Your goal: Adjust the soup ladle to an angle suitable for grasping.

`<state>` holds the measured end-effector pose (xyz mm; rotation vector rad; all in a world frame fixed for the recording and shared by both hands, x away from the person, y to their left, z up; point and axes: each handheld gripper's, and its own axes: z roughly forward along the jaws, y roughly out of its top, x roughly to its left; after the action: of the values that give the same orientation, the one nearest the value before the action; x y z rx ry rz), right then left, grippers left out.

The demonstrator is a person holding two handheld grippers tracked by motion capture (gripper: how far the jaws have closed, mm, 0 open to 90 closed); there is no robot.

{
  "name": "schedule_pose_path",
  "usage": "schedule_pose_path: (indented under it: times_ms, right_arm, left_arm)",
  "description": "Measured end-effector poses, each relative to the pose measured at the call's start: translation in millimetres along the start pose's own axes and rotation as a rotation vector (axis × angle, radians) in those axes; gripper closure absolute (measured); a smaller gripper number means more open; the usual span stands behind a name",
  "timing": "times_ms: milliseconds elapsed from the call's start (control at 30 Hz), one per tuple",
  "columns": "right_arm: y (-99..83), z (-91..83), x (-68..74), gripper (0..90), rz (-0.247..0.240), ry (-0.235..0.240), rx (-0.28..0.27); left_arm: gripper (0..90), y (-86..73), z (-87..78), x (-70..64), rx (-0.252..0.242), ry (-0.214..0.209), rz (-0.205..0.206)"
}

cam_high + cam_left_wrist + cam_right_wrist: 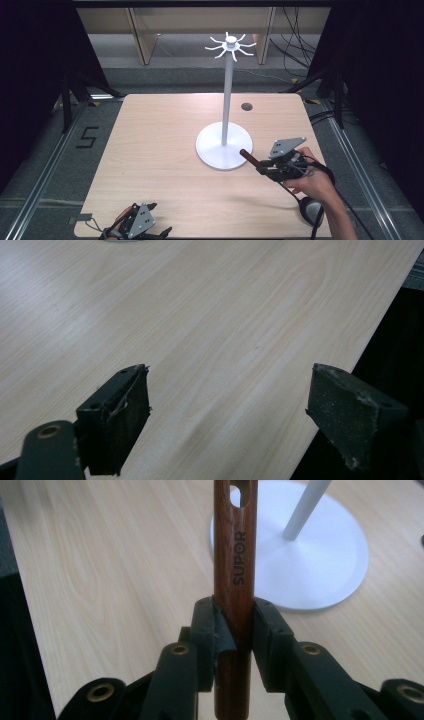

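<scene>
A white hook stand (228, 90) rises from a round base (220, 150) on the wooden table (160, 145), with a ring of hooks (230, 46) at its top. My right gripper (262, 167) is shut on a reddish wooden utensil handle (248, 155) whose tip reaches the base's right edge. In the right gripper view the handle (235, 555), marked SUPOR and with a hanging hole, sits clamped between the jaws of the right gripper (235, 625), pointing at the base (320, 565). The utensil's grey head (311, 211) lies under the forearm. My left gripper (159, 219) (227, 405) is open and empty at the near left corner.
A dark round grommet (246, 106) sits in the table behind the stand. The table's near edge runs beside the left gripper's right finger (345, 410). Cables lie on the floor at the far right (295, 30). Metal rails flank the table.
</scene>
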<state>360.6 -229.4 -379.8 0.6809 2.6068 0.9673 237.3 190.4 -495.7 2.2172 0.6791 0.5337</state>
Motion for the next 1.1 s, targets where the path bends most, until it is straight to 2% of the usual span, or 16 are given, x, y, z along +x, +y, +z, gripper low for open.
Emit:
schedule_pose_path:
  times_ms: [33,100,133,200,267,433,500,533,600,633,667,733,767,800,833,1100]
  right_arm:
    - [0.0,-3.3,-0.5,74.1,0.01,0.0,-0.01]
    - [0.2,-8.9,-2.6,74.1,0.014,0.022,-0.014]
    - [-0.2,-16.6,-5.4,74.1,0.03,0.017,-0.063]
    - [-1.0,-23.0,-8.9,74.1,0.034,0.025,-0.115]
    - [-2.9,-33.9,-13.1,74.1,0.065,0.026,-0.154]
    - [-7.1,-58.0,-17.7,74.1,0.109,0.003,-0.275]
    - [-8.0,-65.1,-18.4,74.1,0.109,0.001,-0.274]
    - [-8.3,-66.5,-17.9,74.1,0.116,-0.003,-0.295]
    - [-8.3,-71.2,-21.0,74.1,0.113,-0.005,-0.319]
    - [-8.7,-73.4,-20.7,74.1,0.127,0.006,-0.326]
    - [-9.1,-74.5,-22.4,74.1,0.117,-0.003,-0.346]
    - [-10.0,-78.5,-22.8,74.1,0.137,0.006,-0.36]
    - [-9.9,-78.2,-23.1,74.1,0.148,-0.001,-0.392]
    - [-10.1,-81.2,-24.3,74.1,0.149,0.016,-0.379]
    - [-9.7,-80.6,-24.0,74.1,0.156,0.005,-0.411]
    - [-3.7,-91.1,-27.1,73.9,0.131,0.014,-0.488]
  left_arm:
    - [16.2,0.5,-0.8,1.1,0.011,0.003,0.017]
    - [16.2,0.1,-0.4,0.4,0.006,0.004,0.014]
    - [16.2,-1.0,0.2,-0.8,-0.003,-0.002,-0.002]
    - [16.2,0.4,-1.2,1.1,0.012,0.002,0.015]
    - [16.1,-0.3,-0.2,-1.6,-0.008,0.004,-0.007]
    - [16.2,0.4,-1.0,1.0,0.01,0.003,0.014]
    - [16.2,-0.2,-0.9,-0.2,0.019,-0.002,0.017]
    - [16.2,-0.8,0.4,-1.4,-0.003,-0.001,-0.005]
    - [16.2,0.6,-1.0,1.1,0.011,0.004,0.017]
    - [16.2,0.3,-0.1,-0.6,-0.006,0.0,-0.001]
    - [16.2,-0.3,-0.1,-0.3,0.004,0.002,0.009]
    - [16.2,-0.6,0.2,-0.5,0.002,-0.002,-0.001]
    - [16.2,0.0,0.2,-0.3,0.001,0.002,-0.001]
    - [16.2,0.7,-0.4,0.6,0.007,0.006,0.015]
    - [16.2,0.4,0.9,-1.4,-0.01,0.007,-0.006]
    - [16.2,-1.0,0.4,-0.1,0.023,0.001,0.014]
